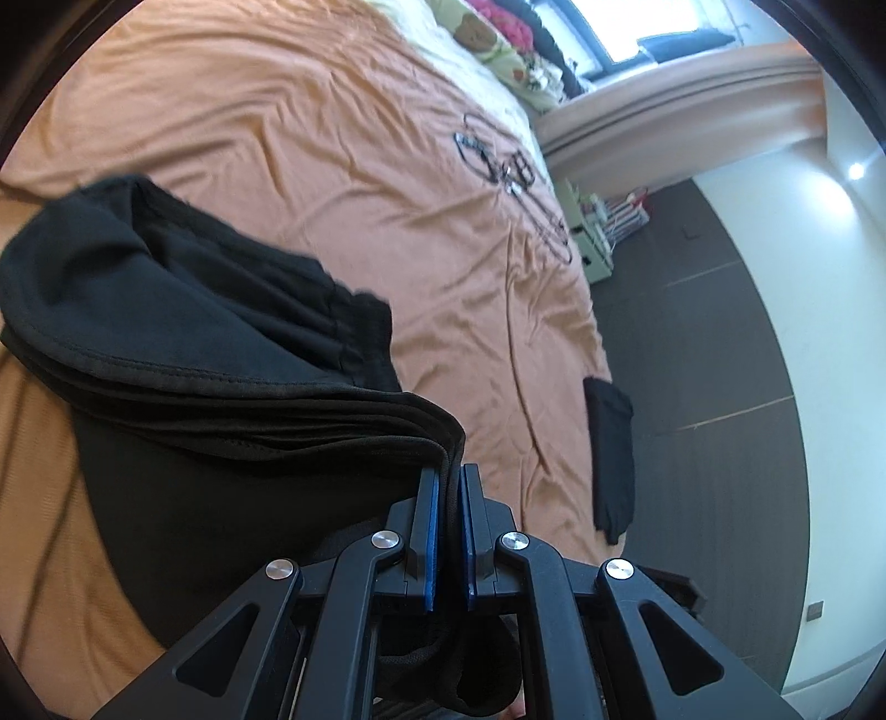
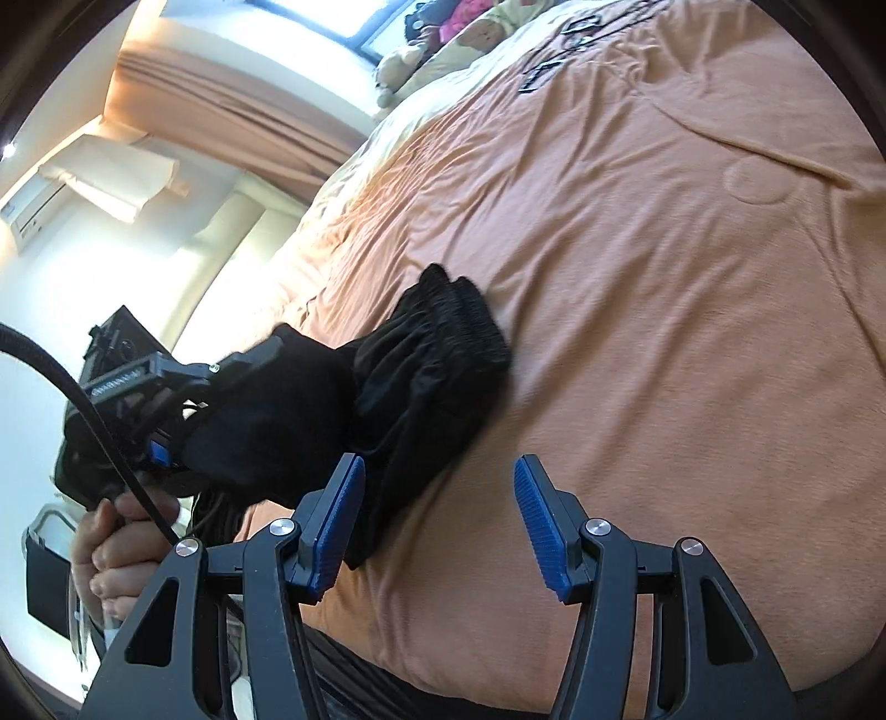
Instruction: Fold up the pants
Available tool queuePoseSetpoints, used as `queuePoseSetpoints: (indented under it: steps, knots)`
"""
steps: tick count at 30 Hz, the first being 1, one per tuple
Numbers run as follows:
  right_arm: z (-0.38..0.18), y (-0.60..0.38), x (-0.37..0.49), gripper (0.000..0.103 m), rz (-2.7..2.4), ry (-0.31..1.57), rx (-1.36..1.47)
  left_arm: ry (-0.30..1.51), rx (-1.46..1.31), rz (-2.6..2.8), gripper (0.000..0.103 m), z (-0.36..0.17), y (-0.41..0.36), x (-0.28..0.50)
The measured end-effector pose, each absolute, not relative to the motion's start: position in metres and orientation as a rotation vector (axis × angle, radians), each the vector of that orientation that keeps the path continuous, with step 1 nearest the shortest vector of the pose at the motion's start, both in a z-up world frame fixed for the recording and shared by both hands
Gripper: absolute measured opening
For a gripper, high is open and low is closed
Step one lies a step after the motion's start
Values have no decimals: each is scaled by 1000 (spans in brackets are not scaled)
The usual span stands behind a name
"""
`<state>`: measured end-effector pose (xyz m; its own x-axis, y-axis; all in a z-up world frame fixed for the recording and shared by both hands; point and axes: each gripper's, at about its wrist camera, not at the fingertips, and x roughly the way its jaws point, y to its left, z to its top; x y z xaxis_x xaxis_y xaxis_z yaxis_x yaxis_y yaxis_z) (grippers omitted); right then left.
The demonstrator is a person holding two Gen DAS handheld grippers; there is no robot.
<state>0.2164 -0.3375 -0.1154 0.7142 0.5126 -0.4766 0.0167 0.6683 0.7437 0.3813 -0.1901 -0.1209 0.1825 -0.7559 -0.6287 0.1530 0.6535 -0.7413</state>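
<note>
The black pants [image 1: 183, 354] are folded into a thick stack and lifted above the orange bedspread [image 1: 343, 166]. My left gripper [image 1: 449, 482] is shut on the stacked edges of the pants; the layers run between its blue pads. In the right wrist view the pants [image 2: 421, 354] hang from the left gripper [image 2: 158, 448], with the elastic waistband touching the bedspread [image 2: 692, 332]. My right gripper [image 2: 437, 487] is open and empty, just to the right of the hanging pants and above the bed.
Another black garment [image 1: 609, 459] hangs over the bed's edge. Several wire hangers [image 1: 498, 160] lie on the far part of the bed. Pillows and plush toys [image 2: 443, 39] sit at the head. Dark floor [image 1: 709, 360] and a white wall lie beyond.
</note>
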Motion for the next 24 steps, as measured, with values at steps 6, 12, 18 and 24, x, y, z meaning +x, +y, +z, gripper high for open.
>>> queuePoseSetpoints:
  steps: [6, 12, 18, 24]
  knots:
    - [-123, -351, 206, 55, 284, 738, 829, 1295, -564, -699, 9, -141, -213, 378]
    - [-123, -357, 203, 55, 279, 742, 848, 1288, -604, -708, 70, -144, -205, 376]
    - [-119, -350, 211, 68, 297, 732, 845, 1245, -622, -652, 80, -136, -170, 380]
    - [-117, -341, 228, 69, 331, 729, 860, 1221, -654, -560, 83, -143, -130, 388]
